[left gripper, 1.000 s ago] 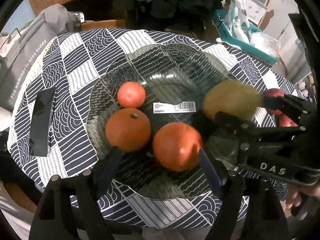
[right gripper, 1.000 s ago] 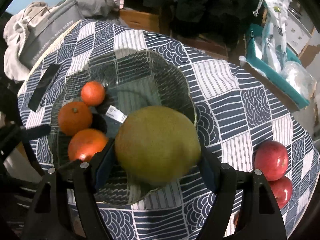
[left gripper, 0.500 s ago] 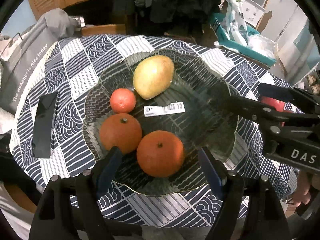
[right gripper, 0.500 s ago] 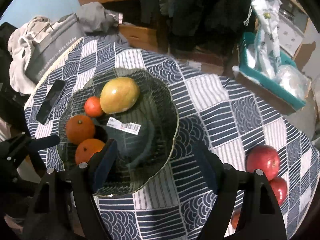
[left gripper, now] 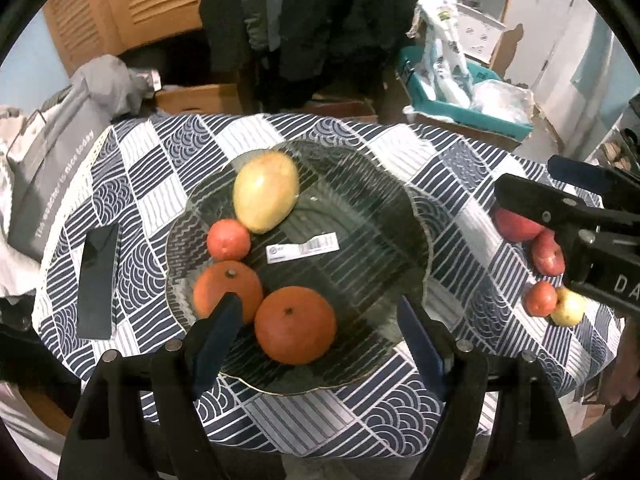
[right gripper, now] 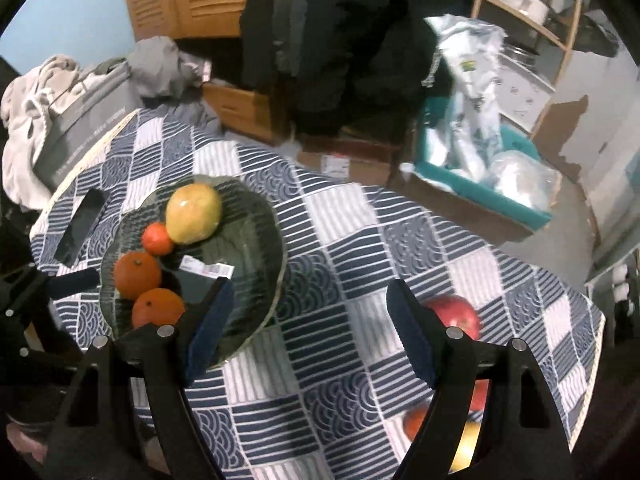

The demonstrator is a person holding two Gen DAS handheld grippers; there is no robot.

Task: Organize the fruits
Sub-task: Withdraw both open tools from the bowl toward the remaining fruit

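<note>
A dark glass plate (left gripper: 384,216) on the patterned tablecloth holds a yellow mango (left gripper: 266,190), a small tangerine (left gripper: 228,239) and two oranges (left gripper: 295,324). The plate also shows in the right wrist view (right gripper: 256,220), with the mango (right gripper: 194,213) in it. My left gripper (left gripper: 320,344) is open and empty above the plate's near edge. My right gripper (right gripper: 308,332) is open and empty over the cloth, right of the plate. Red apples (left gripper: 516,226) and small fruits (left gripper: 540,298) lie on the cloth at the right; one apple (right gripper: 454,314) sits by my right finger.
A black phone (left gripper: 98,276) lies left of the plate. A grey bag (left gripper: 44,176) rests at the table's left edge. A white barcode label (left gripper: 302,248) lies in the plate. Boxes and a teal bin (right gripper: 480,184) stand on the floor behind.
My right gripper let go of the mango, which now lies in the plate, and drew back to the right. Both cameras have pulled back and up.
</note>
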